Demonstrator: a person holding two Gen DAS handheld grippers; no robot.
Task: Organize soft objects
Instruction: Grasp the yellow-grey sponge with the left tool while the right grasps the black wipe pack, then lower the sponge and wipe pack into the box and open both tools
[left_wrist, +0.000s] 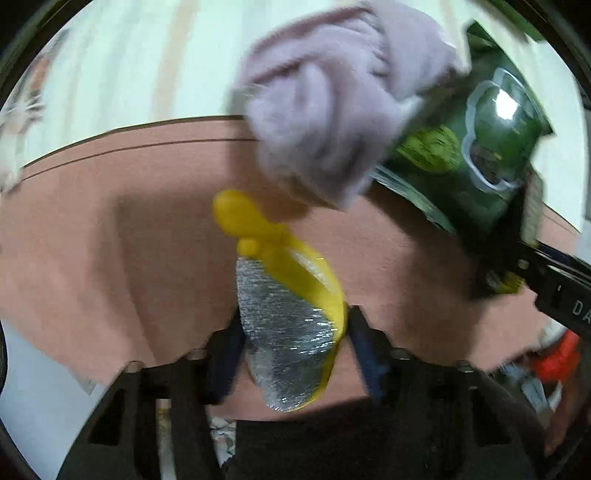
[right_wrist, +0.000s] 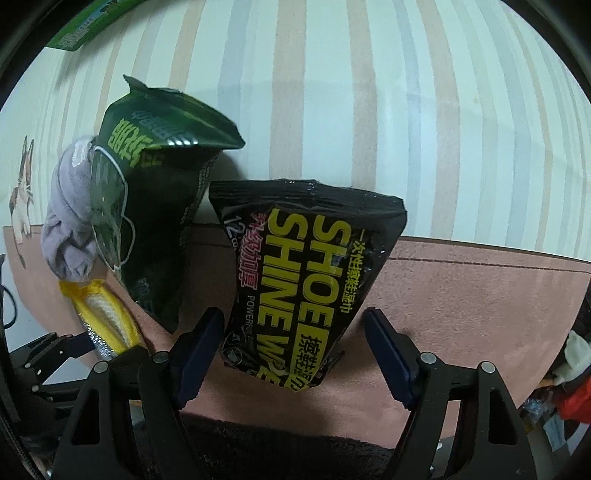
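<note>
Left gripper (left_wrist: 295, 347): near, bottom centre, black frame, dark blue pads either side of the scrubber.
Yellow scrubber (left_wrist: 291, 317): between the jaws, silver mesh face on the left, yellow handle reaching away from the camera; pads look to press on it.
Grey cloth (left_wrist: 325, 110): far, upper centre, bunched and blurred.
Green packet (left_wrist: 476, 155): right of the cloth, touching it, tilted.
Pink surface (left_wrist: 110, 240): under everything.
Striped wall (left_wrist: 129, 66): far, pale.
Right gripper (left_wrist: 554, 288): right edge, only part of its black body shows.
</note>
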